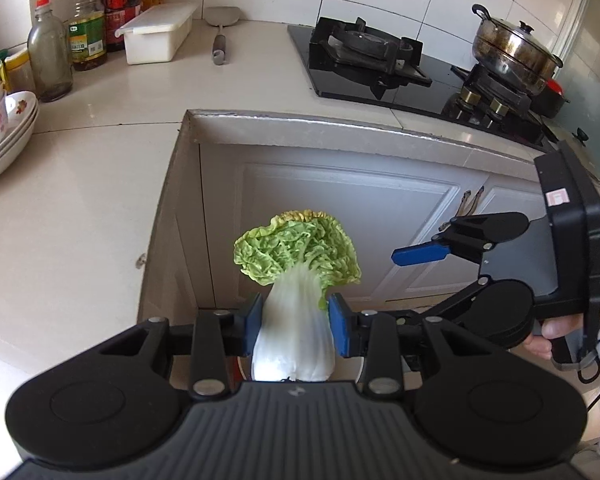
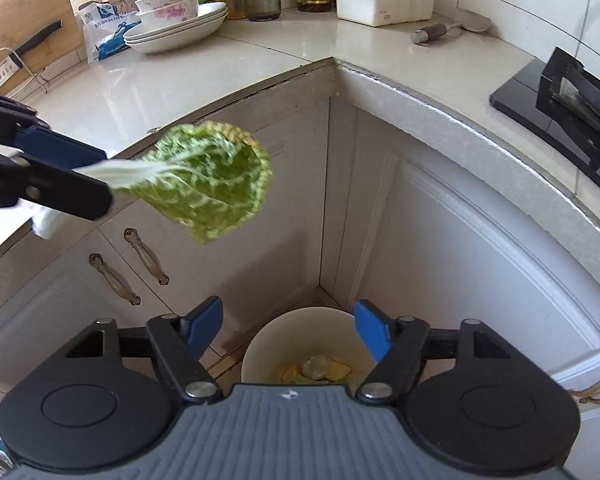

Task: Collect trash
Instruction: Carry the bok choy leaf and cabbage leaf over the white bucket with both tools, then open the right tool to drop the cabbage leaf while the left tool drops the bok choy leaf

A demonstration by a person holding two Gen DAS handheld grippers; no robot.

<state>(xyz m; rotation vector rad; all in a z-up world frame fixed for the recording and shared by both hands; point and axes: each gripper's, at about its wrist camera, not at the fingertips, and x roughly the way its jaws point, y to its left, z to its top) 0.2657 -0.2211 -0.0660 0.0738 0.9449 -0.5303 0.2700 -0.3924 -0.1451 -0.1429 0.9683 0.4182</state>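
Cabbage leaf point(image 1: 296, 276) is hanging above the floor corner, not yet over the bin.

Cabinet doors point(image 2: 460, 240) and the countertop edge point(image 2: 380, 80) are closing the corner tightly, so a wide swing of either hand is risking a knock against them. White bin point(image 2: 260, 344) is standing on the floor in that corner, already holding some yellow scraps, and its mouth is looking narrow for such a broad leaf. Left gripper point(image 1: 296, 320) is pinching the white stem of the leaf, while the green part is drooping free; if it is letting go from where it is, I judge the leaf is likely falling beside the bin. Right gripper point(image 2: 288, 328) is standing wide apart and empty right above the bin, so it is possibly blocking the drop.
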